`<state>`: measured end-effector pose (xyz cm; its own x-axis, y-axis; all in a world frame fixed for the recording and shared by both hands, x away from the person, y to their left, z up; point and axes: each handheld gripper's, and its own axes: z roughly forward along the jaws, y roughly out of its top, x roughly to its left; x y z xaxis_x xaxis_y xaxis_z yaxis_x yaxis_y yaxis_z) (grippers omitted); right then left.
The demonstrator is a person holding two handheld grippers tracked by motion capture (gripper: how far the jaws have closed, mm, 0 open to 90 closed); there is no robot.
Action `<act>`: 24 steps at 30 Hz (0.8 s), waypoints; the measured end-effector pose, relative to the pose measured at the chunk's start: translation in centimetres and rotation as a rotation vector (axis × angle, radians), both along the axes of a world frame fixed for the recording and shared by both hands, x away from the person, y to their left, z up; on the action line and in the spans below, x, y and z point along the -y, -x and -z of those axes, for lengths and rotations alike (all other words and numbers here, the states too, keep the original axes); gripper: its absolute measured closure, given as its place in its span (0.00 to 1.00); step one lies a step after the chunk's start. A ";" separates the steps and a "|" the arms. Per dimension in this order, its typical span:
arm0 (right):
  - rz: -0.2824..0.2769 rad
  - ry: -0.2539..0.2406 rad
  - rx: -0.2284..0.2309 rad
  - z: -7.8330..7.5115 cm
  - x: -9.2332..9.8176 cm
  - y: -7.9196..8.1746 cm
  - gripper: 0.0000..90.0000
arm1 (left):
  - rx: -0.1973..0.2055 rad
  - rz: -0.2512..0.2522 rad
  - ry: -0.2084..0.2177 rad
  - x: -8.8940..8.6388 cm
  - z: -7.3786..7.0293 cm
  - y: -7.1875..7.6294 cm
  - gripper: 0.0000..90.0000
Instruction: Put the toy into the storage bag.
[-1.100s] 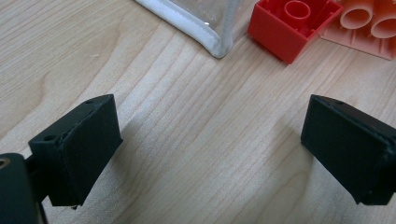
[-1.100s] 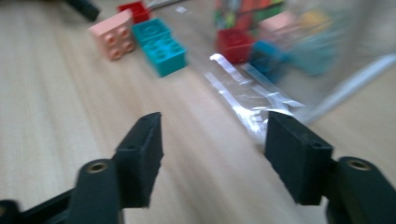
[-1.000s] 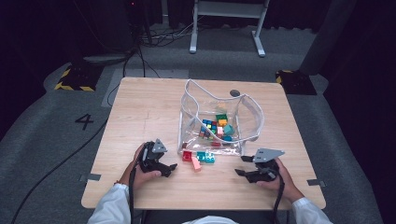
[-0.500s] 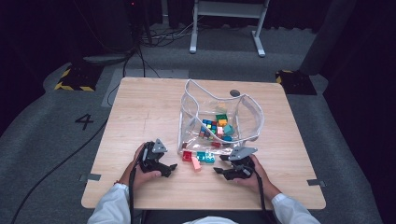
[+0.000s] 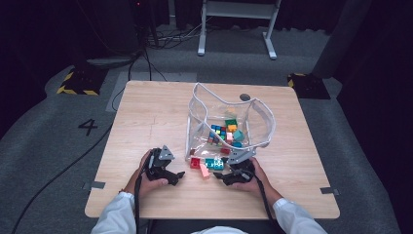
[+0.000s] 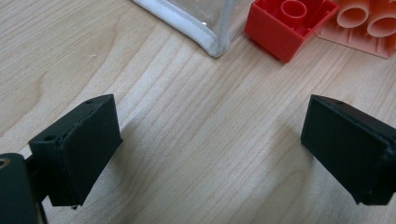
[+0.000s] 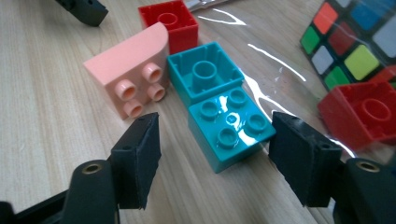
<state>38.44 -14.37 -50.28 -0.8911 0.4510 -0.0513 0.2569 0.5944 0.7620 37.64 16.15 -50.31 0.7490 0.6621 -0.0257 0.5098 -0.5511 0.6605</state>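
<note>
The right tool (image 7: pixel 215 154) has just been opening, and its jaws straddle a teal block (image 7: pixel 229 128) without quite touching it, as far as the view shows. That block lies on the desk (image 5: pixel 146 117) just in front of the clear bag (image 5: pixel 263 122), beside a pink block (image 7: pixel 130 74) and a red block (image 7: pixel 169 21). The left tool (image 6: pixel 210 140) rests released, left of the bag.

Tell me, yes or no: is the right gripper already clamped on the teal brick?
No. In the right gripper view the right gripper stands open, its jaws on either side of the teal brick with gaps showing, not pressing it.
</note>
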 end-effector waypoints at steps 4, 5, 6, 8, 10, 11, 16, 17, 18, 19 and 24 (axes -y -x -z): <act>-0.021 0.005 -0.001 -0.1 -0.2 0.2 0.47 | 0.000 0.001 0.000 0.0 0.0 0.0 0.05; -0.026 -0.006 -0.013 0.0 -0.1 0.2 0.53 | 0.000 0.001 0.000 0.0 0.0 0.0 0.05; -0.041 -0.015 -0.029 0.0 0.0 0.1 0.58 | 0.001 0.000 -0.001 0.0 0.0 0.0 0.05; -0.049 -0.016 -0.030 0.0 0.1 0.2 0.62 | 0.000 0.001 0.000 0.0 0.0 0.0 0.05; -0.056 -0.016 -0.032 0.0 0.1 0.4 0.64 | 0.001 0.000 0.000 0.0 0.0 0.0 0.05; -0.056 -0.013 -0.039 -0.1 0.1 0.4 0.65 | 0.000 0.001 0.000 0.0 0.0 0.0 0.05; -0.086 -0.021 -0.039 0.0 0.3 0.5 0.66 | 0.008 -0.005 -0.004 0.0 0.0 0.0 0.05; -0.081 -0.008 -0.049 -0.1 0.5 0.7 0.66 | 0.008 -0.006 -0.004 0.0 0.0 0.0 0.05; -0.100 -0.014 -0.028 -0.1 0.6 0.6 0.66 | 0.008 -0.006 -0.004 0.0 0.0 0.0 0.05; -0.083 -0.005 -0.044 -0.1 0.9 0.8 0.66 | 0.008 -0.006 -0.004 0.0 0.0 0.0 0.05; -0.078 -0.017 -0.022 -0.2 2.6 1.3 0.66 | 0.008 -0.006 -0.004 0.0 0.0 0.0 0.05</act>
